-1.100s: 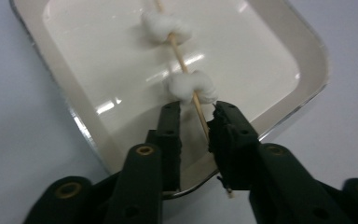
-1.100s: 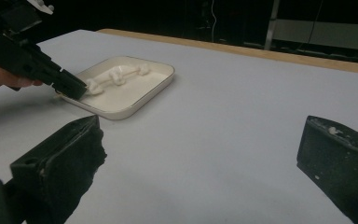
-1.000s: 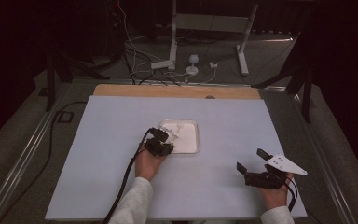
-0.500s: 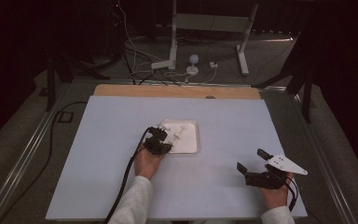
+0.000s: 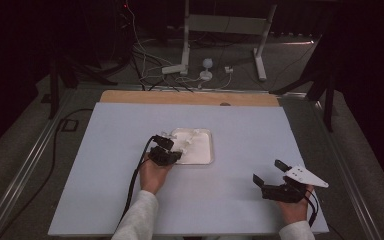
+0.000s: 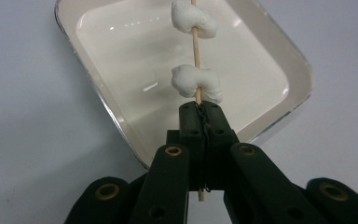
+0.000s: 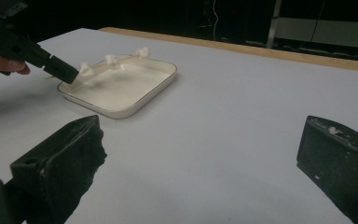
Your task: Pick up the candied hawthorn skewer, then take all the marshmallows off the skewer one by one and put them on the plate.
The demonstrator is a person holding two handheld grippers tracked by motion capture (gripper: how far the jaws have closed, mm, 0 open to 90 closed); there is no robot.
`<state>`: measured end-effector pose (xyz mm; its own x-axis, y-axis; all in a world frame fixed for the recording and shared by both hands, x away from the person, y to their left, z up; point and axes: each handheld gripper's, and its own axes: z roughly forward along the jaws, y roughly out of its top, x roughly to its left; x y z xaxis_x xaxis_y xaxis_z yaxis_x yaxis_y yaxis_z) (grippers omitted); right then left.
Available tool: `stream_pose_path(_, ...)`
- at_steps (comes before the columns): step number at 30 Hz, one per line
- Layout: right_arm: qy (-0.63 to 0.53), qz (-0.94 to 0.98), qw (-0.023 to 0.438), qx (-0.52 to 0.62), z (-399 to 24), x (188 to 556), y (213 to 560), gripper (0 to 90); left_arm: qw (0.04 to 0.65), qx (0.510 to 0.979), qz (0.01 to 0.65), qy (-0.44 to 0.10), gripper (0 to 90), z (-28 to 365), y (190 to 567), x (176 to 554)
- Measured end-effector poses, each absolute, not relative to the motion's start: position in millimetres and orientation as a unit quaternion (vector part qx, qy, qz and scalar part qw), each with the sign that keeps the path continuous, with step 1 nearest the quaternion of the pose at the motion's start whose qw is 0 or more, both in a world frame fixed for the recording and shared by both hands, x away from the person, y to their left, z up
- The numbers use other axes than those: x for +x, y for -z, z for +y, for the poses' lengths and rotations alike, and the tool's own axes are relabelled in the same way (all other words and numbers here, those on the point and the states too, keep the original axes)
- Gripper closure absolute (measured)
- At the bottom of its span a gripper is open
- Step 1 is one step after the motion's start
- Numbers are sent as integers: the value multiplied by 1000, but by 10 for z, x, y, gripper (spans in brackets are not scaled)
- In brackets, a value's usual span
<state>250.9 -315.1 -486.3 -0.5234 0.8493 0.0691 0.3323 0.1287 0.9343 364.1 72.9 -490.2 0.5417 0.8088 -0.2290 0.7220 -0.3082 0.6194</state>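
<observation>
A thin wooden skewer (image 6: 196,42) carries white soft lumps (image 6: 196,83) and reaches out over a shallow white tray (image 6: 279,60). My left gripper (image 6: 200,109) is shut on the skewer's near end, just past the tray's near rim. From the high view the left gripper (image 5: 175,154) sits at the left edge of the tray (image 5: 202,155). In the right gripper view the skewer (image 7: 121,59) slants across the tray (image 7: 135,105), with three lumps on it. My right gripper (image 5: 269,171) rests near the table's front right, open, with nothing between its fingers (image 7: 56,163).
The table (image 5: 240,125) has a pale blue top with a wooden strip (image 5: 180,97) along its far edge. Beyond it stand a metal stand (image 5: 187,45) and loose cables (image 5: 145,60) on the floor. A black cable (image 5: 132,185) trails from the left gripper along the person's sleeve.
</observation>
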Motion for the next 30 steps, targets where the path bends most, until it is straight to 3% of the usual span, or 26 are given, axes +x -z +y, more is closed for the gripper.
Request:
stream_pose_path(20, -508, 708, 255, 420, -3143, 2519, 4868, 0, 402, 785, 466, -76, 899, 930, 4838, 3440)
stream_pose_path(30, -517, 692, 232, 447, -3147, 2542, 4843, 0, 437, 772, 453, -91, 899, 1098, 4877, 3190)
